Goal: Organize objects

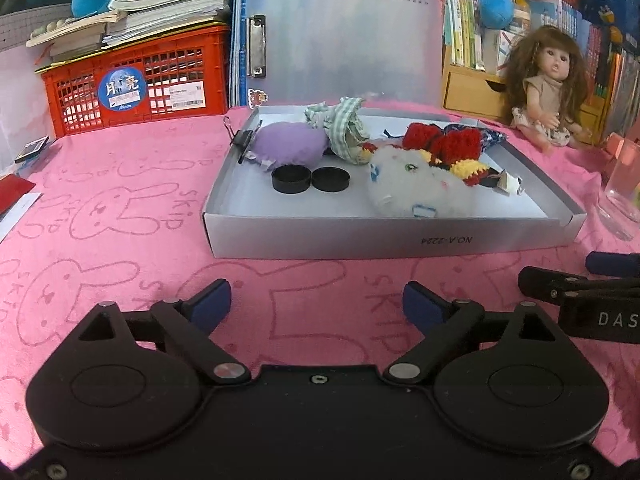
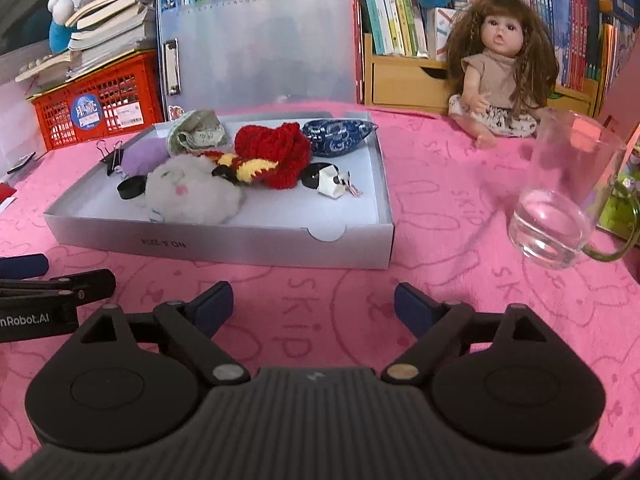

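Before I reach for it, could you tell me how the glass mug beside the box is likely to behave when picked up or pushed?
The glass mug is clear glass, so probably stiff, smooth and breakable. It looks empty, so likely fairly light. Standing tall on the soft pink cloth, it might tip rather than slide if pushed high.

Matt grey cardboard box (image 1: 320,236), soft pink printed cloth (image 1: 120,208), fuzzy white plush toy (image 1: 416,188), red knitted yarn piece (image 2: 280,152), clear smooth glass mug (image 2: 560,200), red plastic crate (image 1: 136,88)
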Available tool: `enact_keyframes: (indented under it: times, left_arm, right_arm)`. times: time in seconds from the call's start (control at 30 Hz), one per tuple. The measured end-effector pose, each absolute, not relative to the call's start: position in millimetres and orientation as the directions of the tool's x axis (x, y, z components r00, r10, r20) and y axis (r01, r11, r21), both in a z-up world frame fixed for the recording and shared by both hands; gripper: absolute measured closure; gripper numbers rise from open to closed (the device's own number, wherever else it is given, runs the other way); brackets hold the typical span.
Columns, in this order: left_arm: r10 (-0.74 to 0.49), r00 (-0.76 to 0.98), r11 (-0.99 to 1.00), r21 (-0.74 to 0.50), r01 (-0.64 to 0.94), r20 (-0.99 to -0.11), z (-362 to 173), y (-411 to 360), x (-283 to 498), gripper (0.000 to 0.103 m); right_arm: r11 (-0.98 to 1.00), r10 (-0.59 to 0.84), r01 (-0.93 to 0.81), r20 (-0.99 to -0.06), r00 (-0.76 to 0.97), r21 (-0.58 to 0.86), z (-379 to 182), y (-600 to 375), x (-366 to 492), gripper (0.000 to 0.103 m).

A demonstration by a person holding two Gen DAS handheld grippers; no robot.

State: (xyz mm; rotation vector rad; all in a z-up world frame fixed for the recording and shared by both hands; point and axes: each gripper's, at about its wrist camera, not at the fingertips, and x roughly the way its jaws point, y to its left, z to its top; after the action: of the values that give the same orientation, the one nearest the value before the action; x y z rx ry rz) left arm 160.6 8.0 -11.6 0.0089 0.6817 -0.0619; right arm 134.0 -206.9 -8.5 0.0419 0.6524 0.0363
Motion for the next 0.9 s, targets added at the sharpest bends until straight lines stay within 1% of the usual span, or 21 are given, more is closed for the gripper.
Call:
enact_keyframes:
  times: [0.07, 0.2, 0.9]
  left_arm:
    - [-0.049, 0.770, 0.998, -0.002, 0.062, -0.636, -12.3, 5.8, 161.9, 0.005]
    - [-0.042, 0.767, 0.999, -0.003, 0.052, -0.641, -13.4, 5.9, 163.3, 0.000]
    - [-0.033, 0.765, 0.999, 0.006, 0.048, -0.644, -14.5, 5.2, 164.3, 0.000]
  right_arm:
    - [0.998, 0.058, -0.035, -0.612, 0.789, 0.050, -9.4, -205.6, 134.8, 0.001]
    - [0.999, 0.049, -0.042, -0.623, 0.780, 0.027, -10.6, -201.3, 136.8, 0.000]
    - [0.999, 0.043, -0.042, -0.628, 0.777, 0.015, -11.0, -198.8, 137.4, 0.000]
